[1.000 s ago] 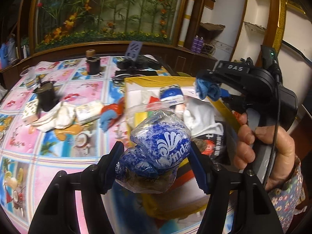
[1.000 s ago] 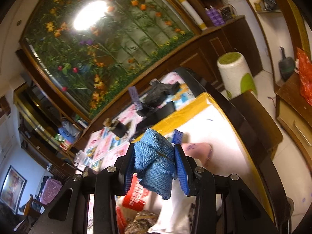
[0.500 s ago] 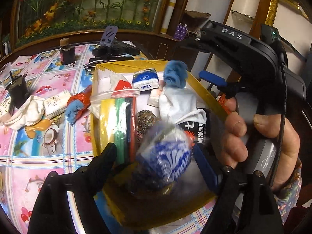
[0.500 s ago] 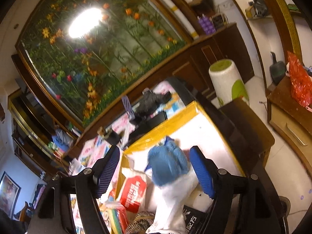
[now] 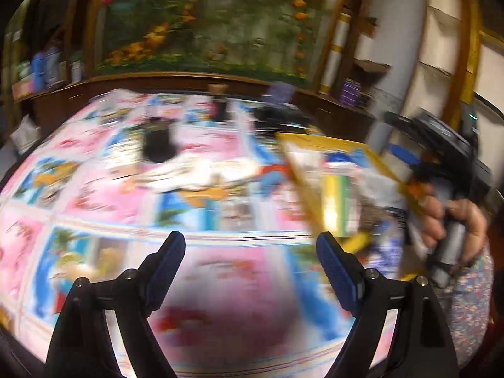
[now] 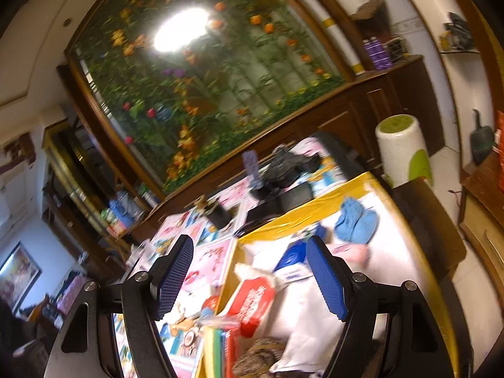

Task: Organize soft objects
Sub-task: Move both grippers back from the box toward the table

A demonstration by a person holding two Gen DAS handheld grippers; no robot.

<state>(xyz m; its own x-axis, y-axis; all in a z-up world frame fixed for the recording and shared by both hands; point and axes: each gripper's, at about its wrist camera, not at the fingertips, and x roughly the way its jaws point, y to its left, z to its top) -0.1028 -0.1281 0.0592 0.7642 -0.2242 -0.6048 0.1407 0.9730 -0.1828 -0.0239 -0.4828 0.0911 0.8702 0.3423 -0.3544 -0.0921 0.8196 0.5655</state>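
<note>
left gripper [image 5: 250,253]: jaws just spread wider, nothing inside
right gripper [image 6: 250,278]: jaws apart, empty
blue cloth [image 6: 356,222]: crumpled, near the box's [image 6: 302,215] far edge

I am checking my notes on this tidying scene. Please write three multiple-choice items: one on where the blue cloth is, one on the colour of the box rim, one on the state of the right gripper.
1. Where does the blue cloth lie?
A. inside the box
B. on the floor
C. between the gripper pads

2. What colour is the rim of the box?
A. green
B. yellow
C. black

3. How is the right gripper?
A. shut on the cloth
B. shut on nothing
C. open, holding nothing

Answers: 1 A, it rests on the white lining near the far rim; 2 B, the rim is yellow; 3 C, its pads stand apart with nothing between them.
</note>
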